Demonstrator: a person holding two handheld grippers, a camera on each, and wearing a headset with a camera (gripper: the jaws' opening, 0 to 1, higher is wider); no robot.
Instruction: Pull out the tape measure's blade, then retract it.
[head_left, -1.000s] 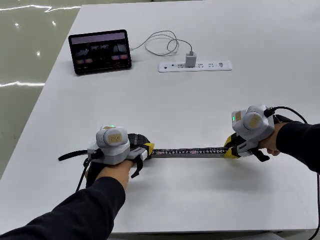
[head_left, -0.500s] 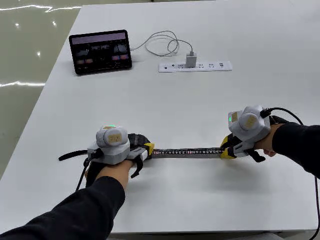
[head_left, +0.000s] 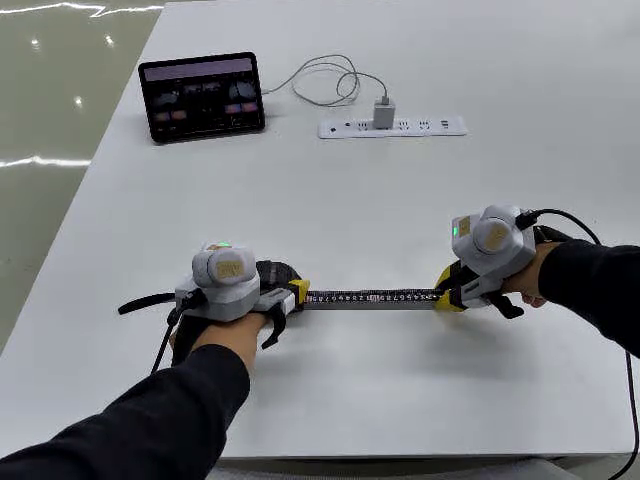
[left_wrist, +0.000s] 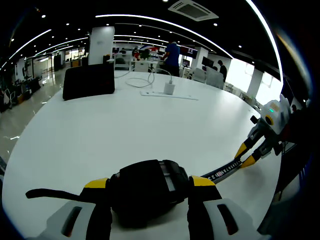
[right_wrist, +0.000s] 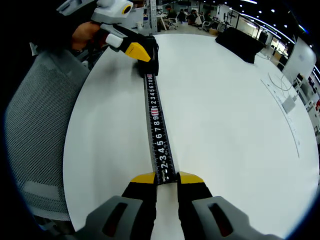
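the left gripper (left_wrist: 150, 183) is clamped around the black tape measure case (left_wrist: 145, 197), which rests near the bench's (head_left: 420, 220) front edge, toward the left side. the blade (right_wrist: 156, 120) lies drawn out flat along that edge to the right gripper (right_wrist: 165, 178), whose fingers pinch its tip. a tablet (head_left: 202, 97) and power strip (head_left: 392, 127) sit by the far edge.

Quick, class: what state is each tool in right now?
Left tool: shut on the tape measure case.
Right tool: shut on the blade, at its end.
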